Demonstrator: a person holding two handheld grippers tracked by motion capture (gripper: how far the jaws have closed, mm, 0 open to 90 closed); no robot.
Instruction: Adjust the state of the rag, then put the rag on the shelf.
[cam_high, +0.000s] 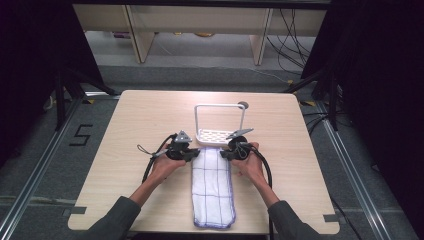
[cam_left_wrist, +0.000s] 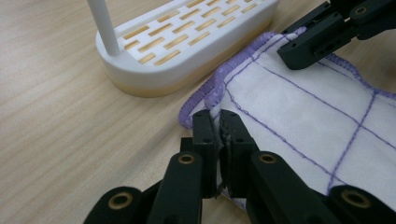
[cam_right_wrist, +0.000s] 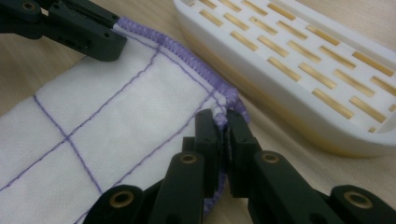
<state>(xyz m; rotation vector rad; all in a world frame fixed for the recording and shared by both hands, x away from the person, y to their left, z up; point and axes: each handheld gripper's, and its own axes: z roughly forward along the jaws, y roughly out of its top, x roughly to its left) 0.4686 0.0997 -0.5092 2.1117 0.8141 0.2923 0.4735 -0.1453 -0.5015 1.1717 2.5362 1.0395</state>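
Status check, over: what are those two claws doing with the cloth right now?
Left claw shut on cloth, far-left corner. Right claw shut on far-right corner. Cloth flat on table, white rack just beyond. Nothing in the way.

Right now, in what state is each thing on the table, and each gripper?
Cloth: folded into a long strip, flat on the table, far corners pinched.
Rack: upright, its slotted base empty, just beyond the cloth.
Left gripper: shut on the cloth's far left corner.
Right gripper: shut on the cloth's far right corner.
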